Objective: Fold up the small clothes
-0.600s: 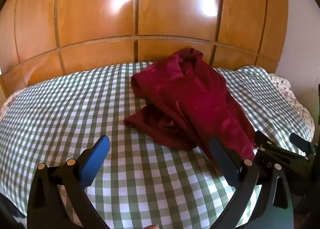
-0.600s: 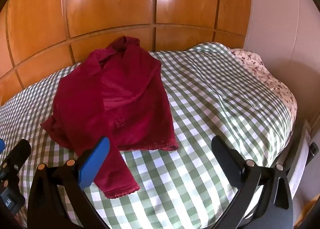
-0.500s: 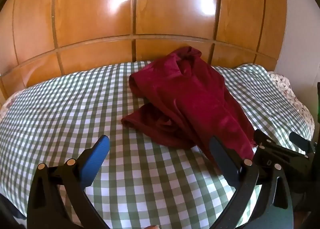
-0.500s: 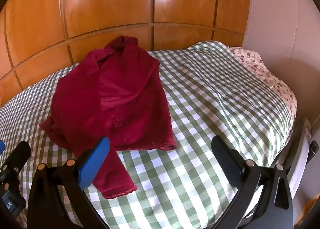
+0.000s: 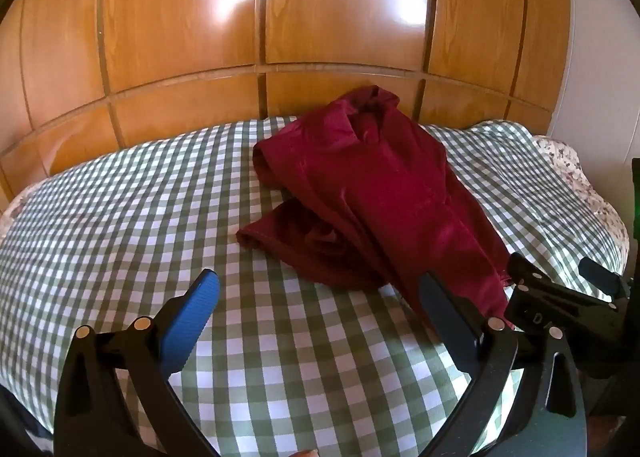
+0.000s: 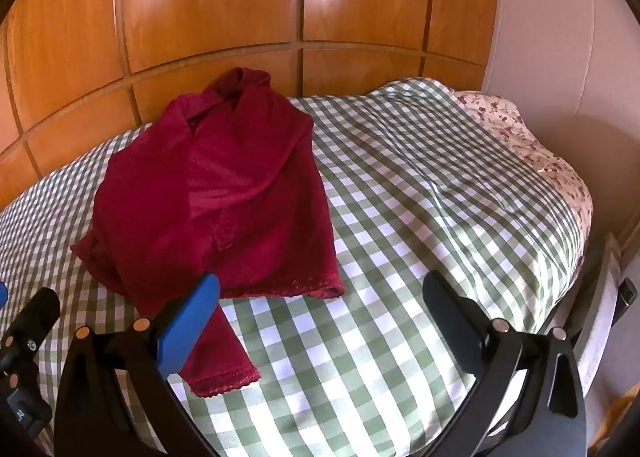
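Note:
A dark red garment (image 5: 372,193) lies crumpled on the green-and-white checked bedspread (image 5: 120,209), collar toward the headboard. In the right wrist view the garment (image 6: 224,197) shows a lace-edged hem and one sleeve (image 6: 224,361) running toward me. My left gripper (image 5: 320,289) is open and empty, above the bedspread, near the garment's left side. My right gripper (image 6: 320,289) is open and empty, just right of the sleeve and hem. The right gripper's body also shows at the right of the left wrist view (image 5: 560,297).
A glossy wooden headboard (image 5: 280,37) rises behind the bed. A floral sheet (image 6: 532,145) shows at the bed's right edge, beside a pale wall (image 6: 560,37). The bed's right side drops off past the floral edge.
Both views have shifted slightly; the garment sits a little lower and closer in the frames. The garment itself has not moved. Both grippers stay open.

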